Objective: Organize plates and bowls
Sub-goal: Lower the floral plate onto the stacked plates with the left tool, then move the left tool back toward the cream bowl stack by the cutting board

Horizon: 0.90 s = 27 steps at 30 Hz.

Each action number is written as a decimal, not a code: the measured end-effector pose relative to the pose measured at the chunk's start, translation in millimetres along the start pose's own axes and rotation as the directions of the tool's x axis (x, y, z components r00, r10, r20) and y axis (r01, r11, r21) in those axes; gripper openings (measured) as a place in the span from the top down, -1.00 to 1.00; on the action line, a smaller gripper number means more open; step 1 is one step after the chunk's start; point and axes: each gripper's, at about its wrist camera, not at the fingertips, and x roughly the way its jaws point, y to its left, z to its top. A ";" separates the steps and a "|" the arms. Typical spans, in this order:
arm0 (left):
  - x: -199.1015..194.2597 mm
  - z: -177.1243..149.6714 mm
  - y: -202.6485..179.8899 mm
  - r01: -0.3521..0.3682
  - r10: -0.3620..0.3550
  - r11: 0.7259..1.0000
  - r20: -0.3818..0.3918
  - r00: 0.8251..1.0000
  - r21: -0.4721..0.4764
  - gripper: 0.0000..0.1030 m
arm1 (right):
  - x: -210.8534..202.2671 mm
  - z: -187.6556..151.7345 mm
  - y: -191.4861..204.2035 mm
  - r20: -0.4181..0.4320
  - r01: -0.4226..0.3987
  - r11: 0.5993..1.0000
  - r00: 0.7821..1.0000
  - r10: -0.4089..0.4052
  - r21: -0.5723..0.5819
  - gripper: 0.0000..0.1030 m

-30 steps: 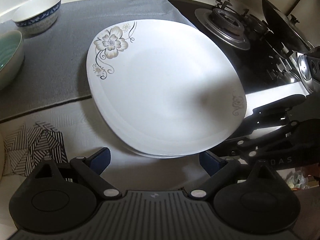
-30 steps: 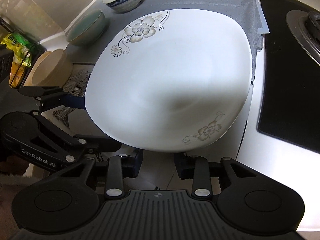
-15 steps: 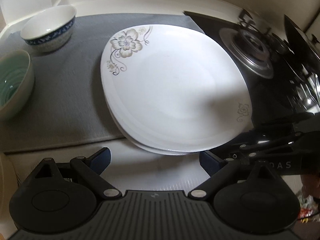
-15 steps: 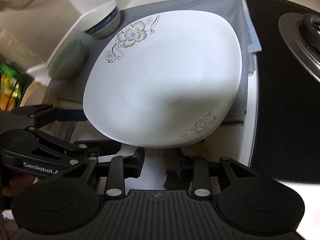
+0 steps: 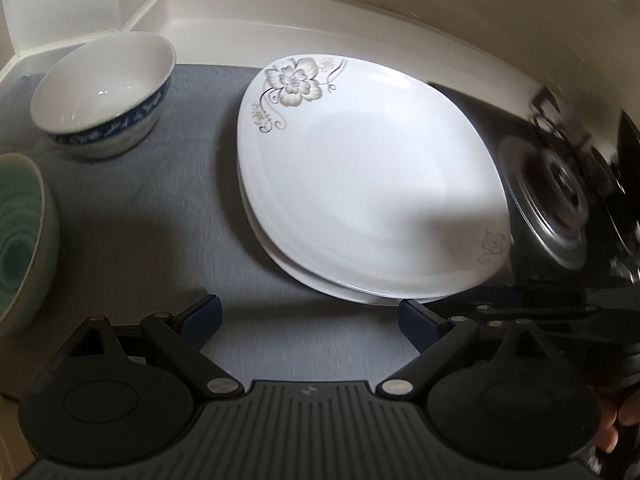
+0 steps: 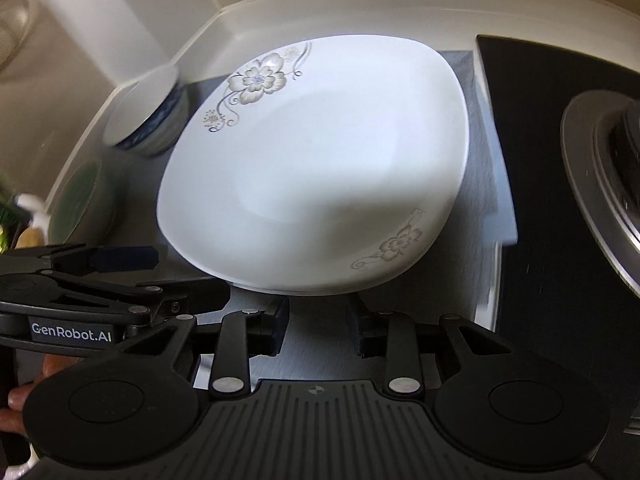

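Note:
Two stacked white square plates (image 6: 320, 168) with grey flower prints sit over the grey mat (image 5: 160, 240). My right gripper (image 6: 318, 320) is at their near rim. Its fingertips are tucked under that rim, narrowly set, and the stack travels with it. That gripper's dark arms (image 5: 520, 314) show at the lower right of the left wrist view. My left gripper (image 5: 308, 320) stands open just left of the stack with only mat between its fingers. A white bowl with a blue band (image 5: 104, 92) and a green bowl (image 5: 20, 236) stand on the mat to the left.
A black hob (image 6: 540, 160) with a steel burner (image 6: 608, 184) borders the mat on the right. The white upstand (image 5: 320, 12) and wall corner close off the back. A hand (image 5: 616, 424) holds the right gripper's grip.
Both grippers have moved toward the back corner, and the plate stack has come along with the right one, off the hob's edge and onto the grey mat. The bowls now look nearer.

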 end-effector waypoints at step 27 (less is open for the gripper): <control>-63.8 -5.0 6.0 -0.052 0.086 0.983 0.188 0.978 -0.178 -0.89 | -28.1 5.8 13.8 0.065 -0.022 1.000 0.998 0.023 -0.011 -0.16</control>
